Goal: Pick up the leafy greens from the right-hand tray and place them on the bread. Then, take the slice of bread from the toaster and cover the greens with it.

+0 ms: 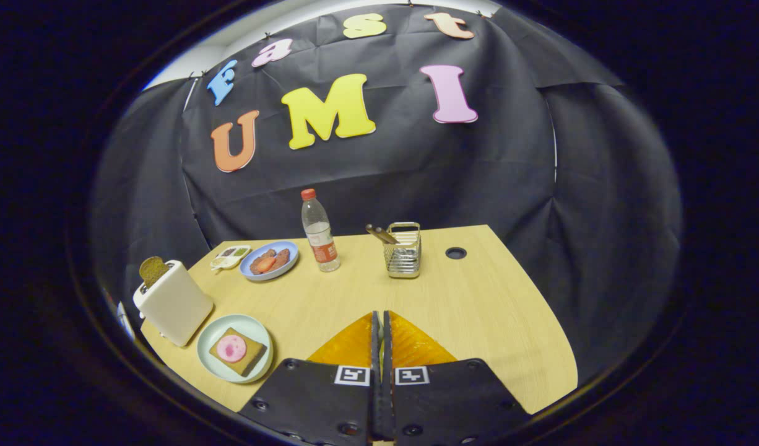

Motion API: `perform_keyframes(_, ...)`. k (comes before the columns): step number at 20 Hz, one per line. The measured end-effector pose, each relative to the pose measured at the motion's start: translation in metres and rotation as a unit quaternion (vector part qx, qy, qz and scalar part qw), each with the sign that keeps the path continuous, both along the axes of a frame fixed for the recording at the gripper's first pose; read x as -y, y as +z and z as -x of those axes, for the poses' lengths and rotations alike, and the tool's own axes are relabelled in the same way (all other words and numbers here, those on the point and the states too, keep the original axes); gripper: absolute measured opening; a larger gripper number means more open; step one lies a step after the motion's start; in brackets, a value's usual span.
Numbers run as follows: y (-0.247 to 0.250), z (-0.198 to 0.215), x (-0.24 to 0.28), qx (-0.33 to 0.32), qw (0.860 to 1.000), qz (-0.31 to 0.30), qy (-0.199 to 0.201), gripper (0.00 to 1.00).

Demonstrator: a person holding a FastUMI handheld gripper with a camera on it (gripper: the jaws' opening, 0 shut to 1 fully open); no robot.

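Observation:
My gripper [380,316] is shut, its fingers pressed together with nothing between them, high above the wooden table [478,310]. Far off to the left of the fingers, a pale green plate [209,365] holds a slice of bread [246,359] with a round pink slice on top. Behind that plate stands a white toaster [175,306] with a brown bread slice [151,270] sticking up from its slot. Further back lies a small white tray [229,256] with green and dark bits in its compartments; they are too small to tell apart.
A blue plate [286,265] with reddish food sits beside the small tray. A plastic bottle [319,232] with a red cap and a metal basket [403,254] holding a utensil stand beyond the fingers. A cable hole [455,253] lies at the back right.

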State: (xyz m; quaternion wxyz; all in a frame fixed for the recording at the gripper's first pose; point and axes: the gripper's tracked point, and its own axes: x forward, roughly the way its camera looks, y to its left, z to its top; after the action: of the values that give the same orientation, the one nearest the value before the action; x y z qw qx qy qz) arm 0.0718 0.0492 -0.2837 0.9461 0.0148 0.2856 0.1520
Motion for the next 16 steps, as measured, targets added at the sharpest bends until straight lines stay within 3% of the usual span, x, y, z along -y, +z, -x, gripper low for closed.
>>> perform_keyframes(4, 0.03, 0.013, -0.041, 0.013, 1.0, 0.005, 0.017, 0.0)
perform_keyframes(10, 0.053, 0.053, -0.143, 0.011, 0.998, -0.007, 0.063, 0.0)
perform_keyframes(16, 0.029, 0.093, -0.251, -0.03, 0.994, -0.039, 0.101, 0.0)
